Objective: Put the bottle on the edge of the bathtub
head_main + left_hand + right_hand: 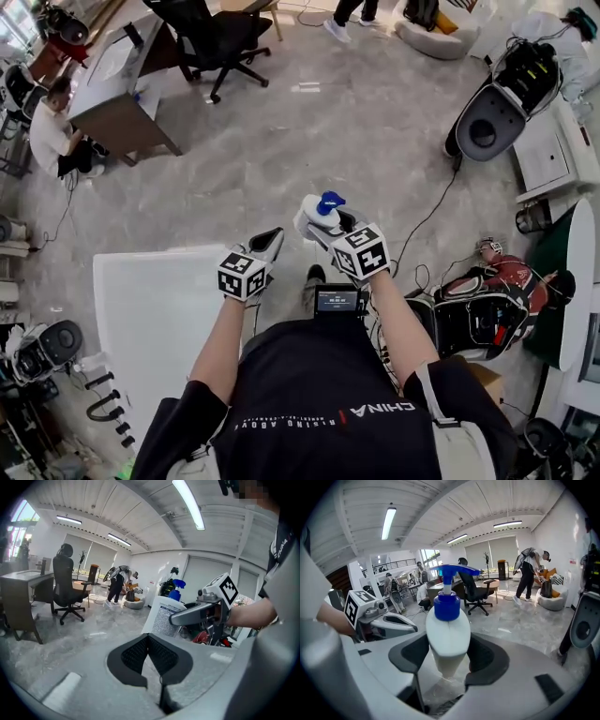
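Two hazards apply. First, my right gripper (328,232) clamps the bottle (311,222) low on its white body, so the blue pump end may tip or slip between the pads. Second, my left gripper (270,240), its jaws pressed together with nothing between them, sits between the bottle and the bathtub (150,309) and could foul the placement. Both forearms reach forward, with the grippers angled slightly downward. The bottle is airborne, right of the bathtub's far corner and not over its edge.
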Tool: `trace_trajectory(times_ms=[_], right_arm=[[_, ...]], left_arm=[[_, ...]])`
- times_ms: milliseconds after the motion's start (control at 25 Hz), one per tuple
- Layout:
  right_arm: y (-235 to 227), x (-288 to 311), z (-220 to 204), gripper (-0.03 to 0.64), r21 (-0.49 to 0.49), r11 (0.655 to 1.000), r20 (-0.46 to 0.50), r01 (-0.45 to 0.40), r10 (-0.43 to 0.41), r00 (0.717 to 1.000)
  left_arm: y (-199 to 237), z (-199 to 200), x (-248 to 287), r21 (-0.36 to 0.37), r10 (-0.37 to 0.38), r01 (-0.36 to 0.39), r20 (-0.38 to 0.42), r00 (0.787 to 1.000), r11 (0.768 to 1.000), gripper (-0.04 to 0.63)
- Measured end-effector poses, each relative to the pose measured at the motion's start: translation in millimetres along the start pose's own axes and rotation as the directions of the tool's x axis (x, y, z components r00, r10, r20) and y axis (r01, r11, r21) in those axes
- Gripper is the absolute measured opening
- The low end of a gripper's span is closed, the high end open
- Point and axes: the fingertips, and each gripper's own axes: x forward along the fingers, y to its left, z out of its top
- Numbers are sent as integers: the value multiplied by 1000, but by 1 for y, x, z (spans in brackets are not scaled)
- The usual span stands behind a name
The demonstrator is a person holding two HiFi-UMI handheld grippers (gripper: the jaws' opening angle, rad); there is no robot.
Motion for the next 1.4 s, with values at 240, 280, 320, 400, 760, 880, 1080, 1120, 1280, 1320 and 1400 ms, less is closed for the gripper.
trace_trajectory(times_ms=[240, 280, 320, 400, 760, 880, 1080, 1120, 1280, 1320, 1400], right_arm=[[-45, 31, 40, 258, -42, 997, -18, -63, 62, 998], [-50, 36, 46, 258, -52, 996, -24, -77, 76, 997], [-54, 41, 51, 258, -63, 994, -29, -93, 91, 995], [-61, 52, 61, 258, -84, 989, -42, -124, 120, 992], [-54, 120, 105, 258, -146, 957, -95, -251, 239, 966], [-48, 161, 126, 258, -170, 942, -112, -290, 274, 955], [-25, 227, 164, 258, -246, 895, -158, -371, 341, 927], [-19, 239, 173, 258, -264, 882, -168, -391, 357, 919], [9, 290, 214, 258, -321, 827, -211, -462, 413, 886], [19, 303, 221, 258, -333, 812, -224, -480, 426, 876], [40, 329, 235, 258, -351, 783, -245, -514, 453, 857]], left_arm=[[35, 39, 42, -15, 60, -60, 14, 998, 998, 9], [40, 44, 46, -20, 73, -73, 17, 997, 997, 9], [46, 49, 50, -27, 88, -88, 23, 996, 996, 9], [57, 58, 56, -46, 117, -116, 35, 992, 992, 9], [123, 74, 45, -126, 237, -229, 60, 970, 965, 9], [163, 78, 41, -155, 278, -264, 71, 958, 952, 9], [238, 85, 28, -236, 368, -336, 107, 924, 912, 9], [250, 89, 26, -244, 382, -347, 112, 918, 906, 9], [301, 107, 3, -287, 446, -396, 138, 884, 872, 9], [313, 109, -6, -298, 466, -411, 143, 873, 861, 9], [340, 111, -26, -320, 508, -445, 148, 849, 837, 9]])
